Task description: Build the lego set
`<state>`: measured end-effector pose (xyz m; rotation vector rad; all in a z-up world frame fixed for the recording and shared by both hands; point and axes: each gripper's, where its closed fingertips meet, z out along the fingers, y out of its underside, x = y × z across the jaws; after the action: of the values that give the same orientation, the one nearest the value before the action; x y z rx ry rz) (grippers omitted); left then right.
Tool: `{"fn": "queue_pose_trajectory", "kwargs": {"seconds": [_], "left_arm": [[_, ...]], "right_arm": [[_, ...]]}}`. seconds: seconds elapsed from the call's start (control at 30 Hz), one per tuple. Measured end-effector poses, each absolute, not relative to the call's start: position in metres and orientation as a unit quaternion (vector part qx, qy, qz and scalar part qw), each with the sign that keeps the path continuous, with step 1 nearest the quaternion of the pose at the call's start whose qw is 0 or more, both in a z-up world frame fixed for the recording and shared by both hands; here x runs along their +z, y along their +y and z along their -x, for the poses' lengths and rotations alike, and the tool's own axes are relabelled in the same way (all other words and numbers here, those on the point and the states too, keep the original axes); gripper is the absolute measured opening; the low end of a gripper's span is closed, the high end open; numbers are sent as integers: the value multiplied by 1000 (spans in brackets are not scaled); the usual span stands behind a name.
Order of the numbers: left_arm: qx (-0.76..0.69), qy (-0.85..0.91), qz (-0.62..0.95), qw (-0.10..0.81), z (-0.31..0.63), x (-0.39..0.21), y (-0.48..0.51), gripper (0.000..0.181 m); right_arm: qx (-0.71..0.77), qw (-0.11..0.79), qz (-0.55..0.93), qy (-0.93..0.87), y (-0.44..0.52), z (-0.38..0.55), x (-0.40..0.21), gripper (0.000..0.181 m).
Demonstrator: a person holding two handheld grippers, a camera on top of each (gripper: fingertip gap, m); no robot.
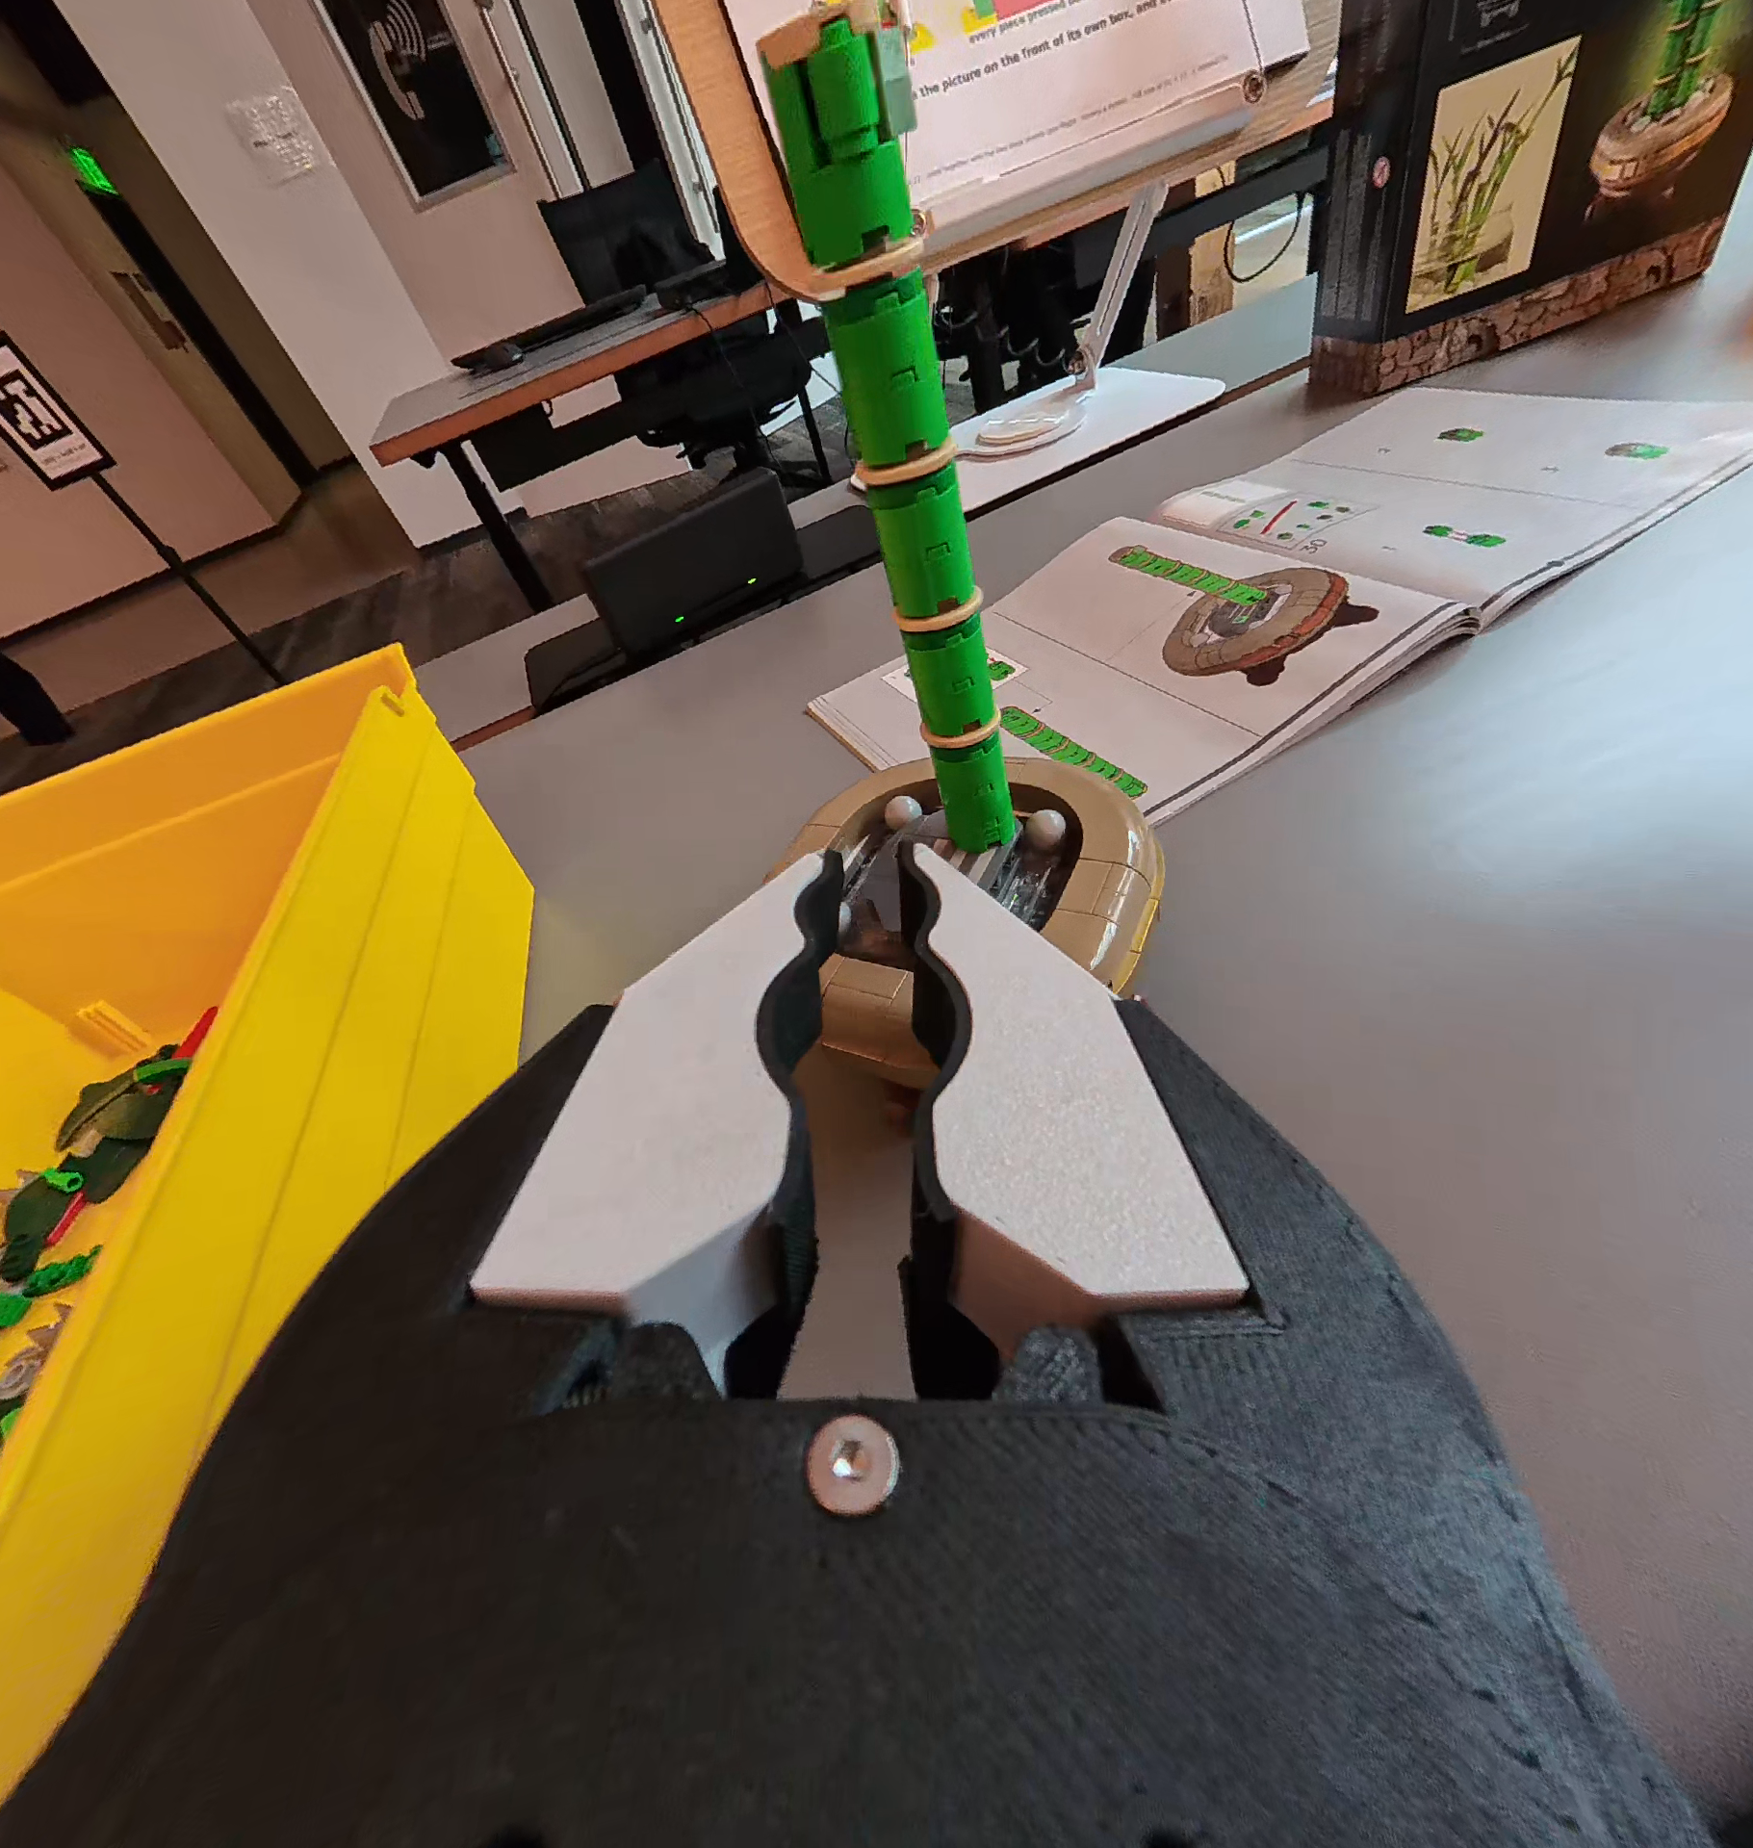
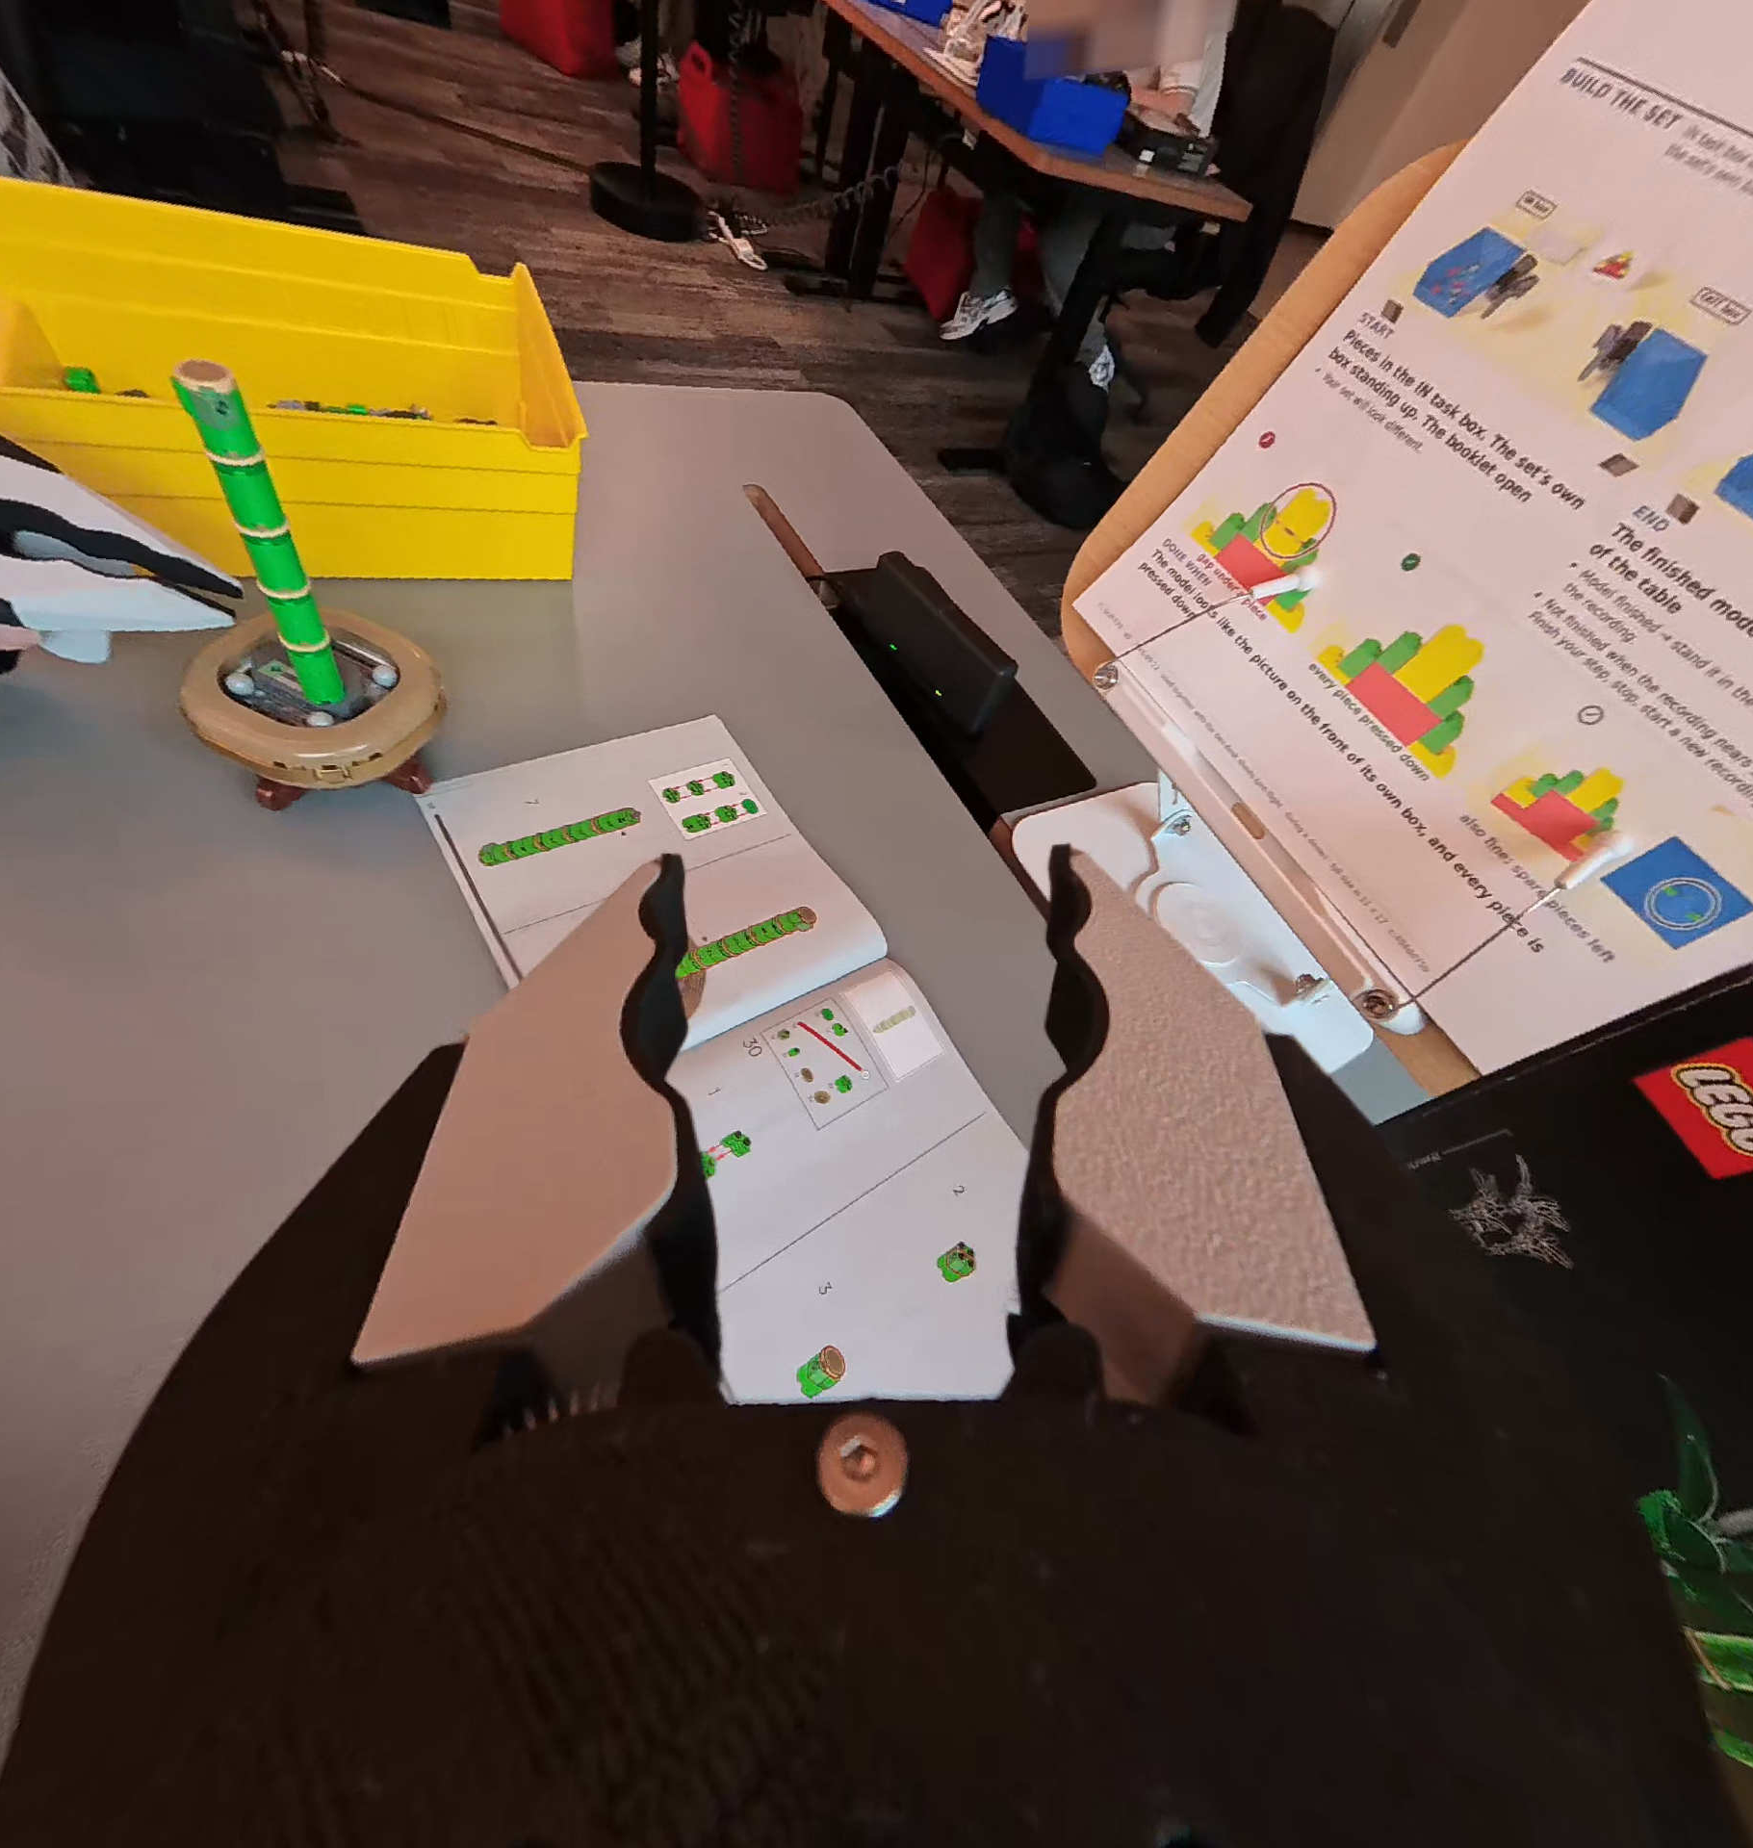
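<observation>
Item: green stalk (image 1: pixel 937 560) in tan base (image 1: pixel 1102 890), centre frame. Our left gripper (image 1: pixel 877 865), nearly closed, pinched the base's rim; our right gripper (image 2: pixel 862 880) gaped empty above the booklet (image 2: pixel 852 1150).

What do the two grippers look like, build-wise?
Both match. The left gripper and the right gripper each have two wedge-shaped light grey fingers with wavy black inner pads, set in a black textured printed body with one silver hex-socket screw at its centre. No cables or markings show.
</observation>
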<state>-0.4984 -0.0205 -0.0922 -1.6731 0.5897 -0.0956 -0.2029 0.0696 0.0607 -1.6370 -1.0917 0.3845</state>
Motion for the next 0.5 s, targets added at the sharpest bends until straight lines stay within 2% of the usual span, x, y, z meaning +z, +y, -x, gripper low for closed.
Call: {"fn": "queue_pose_trajectory", "kwargs": {"seconds": [0.5], "left_arm": [[-62, 260, 727, 633, 495, -92, -22, 11]], "right_arm": [[189, 569, 660, -453, 60, 212, 81, 73]]}}
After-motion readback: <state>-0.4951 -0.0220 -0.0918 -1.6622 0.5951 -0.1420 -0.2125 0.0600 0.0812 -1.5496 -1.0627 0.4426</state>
